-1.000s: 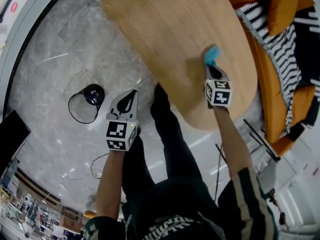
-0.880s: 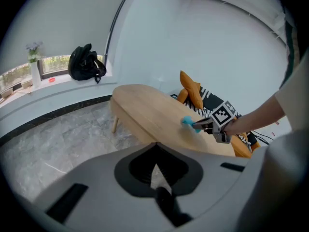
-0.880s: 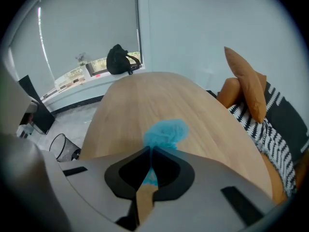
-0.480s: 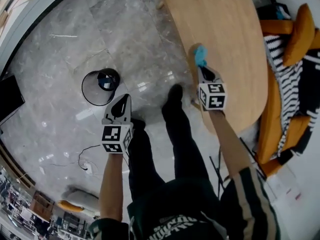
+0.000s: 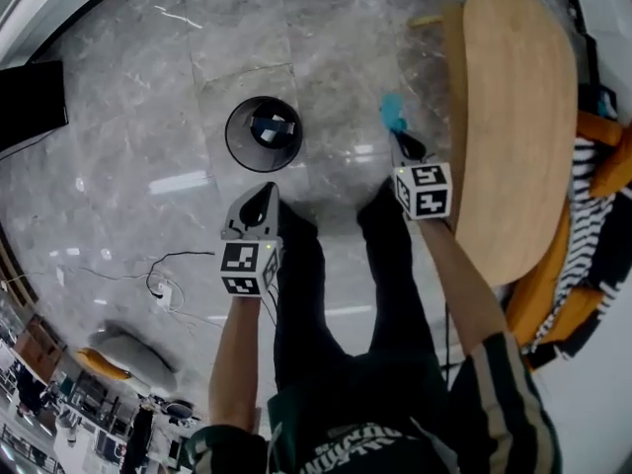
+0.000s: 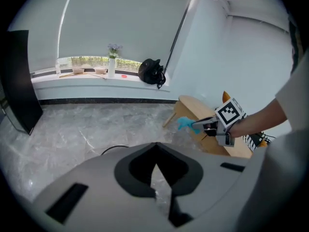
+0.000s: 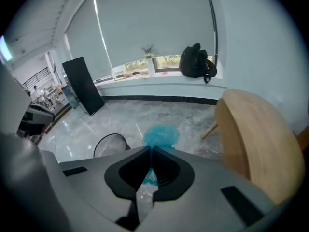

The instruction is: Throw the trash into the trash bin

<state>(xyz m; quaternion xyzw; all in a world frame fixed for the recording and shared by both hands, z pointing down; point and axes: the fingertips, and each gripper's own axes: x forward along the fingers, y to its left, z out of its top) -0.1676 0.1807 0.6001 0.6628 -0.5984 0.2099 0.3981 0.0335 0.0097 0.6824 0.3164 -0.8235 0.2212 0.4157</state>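
My right gripper is shut on a crumpled teal piece of trash and holds it above the marble floor, just left of the wooden table's edge. In the right gripper view the teal trash sticks out past the closed jaws, with the bin low to the left. The round black wire trash bin stands on the floor with some blue and white items inside. My left gripper hangs just below the bin in the head view, shut and holding nothing. The left gripper view shows the right gripper with the trash.
An oval wooden table stands to the right, with an orange sofa and striped cushion beyond it. A black panel leans at the left. A cable and power strip lie on the floor. The person's legs are below the grippers.
Both grippers have swung away from the table toward the bin. The teal trash has come from above the tabletop to above the floor. The bin now lies closer, ahead of the left gripper.
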